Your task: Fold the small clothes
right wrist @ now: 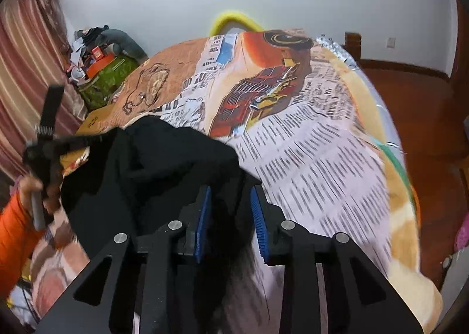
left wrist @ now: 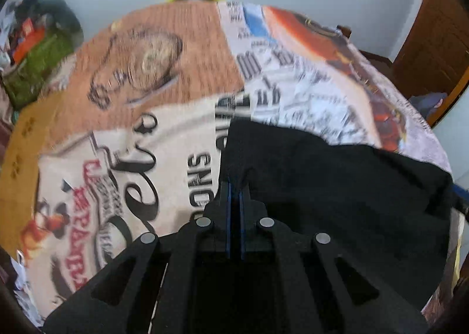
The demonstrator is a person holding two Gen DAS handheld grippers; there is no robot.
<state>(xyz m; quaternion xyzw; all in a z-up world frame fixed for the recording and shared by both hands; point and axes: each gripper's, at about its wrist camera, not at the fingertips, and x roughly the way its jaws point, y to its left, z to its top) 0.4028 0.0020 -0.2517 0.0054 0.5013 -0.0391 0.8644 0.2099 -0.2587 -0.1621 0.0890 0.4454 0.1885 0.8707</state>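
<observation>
My left tool (left wrist: 235,187) has its blue-lined jaws pinched together on an edge of the black garment (left wrist: 337,187), the soft matte cloth puckering into small creases right where the tips bite. My right tool (right wrist: 230,202) stands partly open; its ribbed blue pads (right wrist: 259,222) flank a hanging fold of the same black garment (right wrist: 152,169), and from this view I see a gap on each side, so the pads do not seem to press it (the fold itself is blurred, so I would not swear to contact).

The garment lies bunched and rumpled on the bed, draped between the two tools, with its bulk toward the near edge. In the right wrist view the left tool (right wrist: 96,137) shows at the garment's far left corner, held by a hand (right wrist: 29,187) in an orange sleeve (right wrist: 14,240).

Under it spreads a plush printed blanket (right wrist: 322,158), with newspaper-style lettering, a red locomotive and tan panels. Beyond the bed's far end a yellow curved tube (right wrist: 231,18) rises against the pale wall. To the left sits a heap of clutter (right wrist: 99,70) beside a striped curtain (right wrist: 29,70).
</observation>
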